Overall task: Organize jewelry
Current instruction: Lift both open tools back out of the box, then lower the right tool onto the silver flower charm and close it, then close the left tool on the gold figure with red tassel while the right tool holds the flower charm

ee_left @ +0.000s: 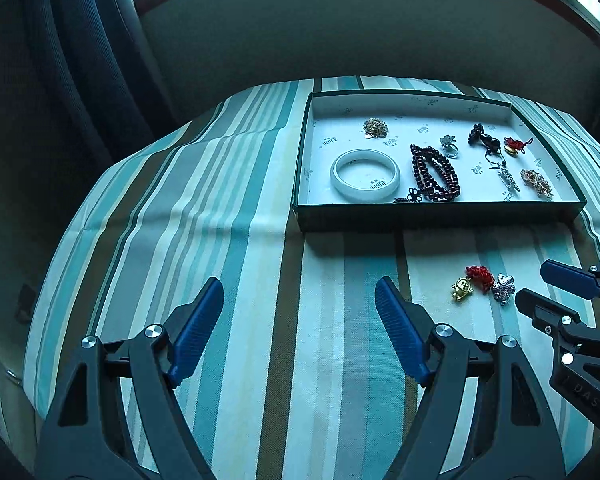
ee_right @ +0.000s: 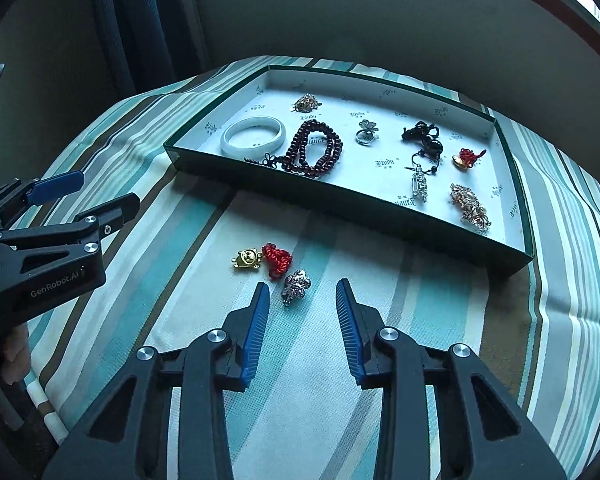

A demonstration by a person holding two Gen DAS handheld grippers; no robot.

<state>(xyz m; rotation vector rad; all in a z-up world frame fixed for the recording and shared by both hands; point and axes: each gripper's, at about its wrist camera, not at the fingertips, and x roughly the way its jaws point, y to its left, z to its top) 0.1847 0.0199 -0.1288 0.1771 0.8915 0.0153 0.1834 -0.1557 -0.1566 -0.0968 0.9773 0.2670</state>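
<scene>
- Fingers of the left gripper stand wide and empty over bare striped counter, lower centre of its view, probably waiting.
- Gold charm on red cord and silver brooch lie loose mid-frame, outside the tray.
- Right gripper has its fingers part-open, empty, brooch just ahead, seemingly lining up a pick.
- Tray, upper right, holds the sorted pieces.

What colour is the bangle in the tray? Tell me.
White; the bangle shows best in the right wrist view.
</scene>
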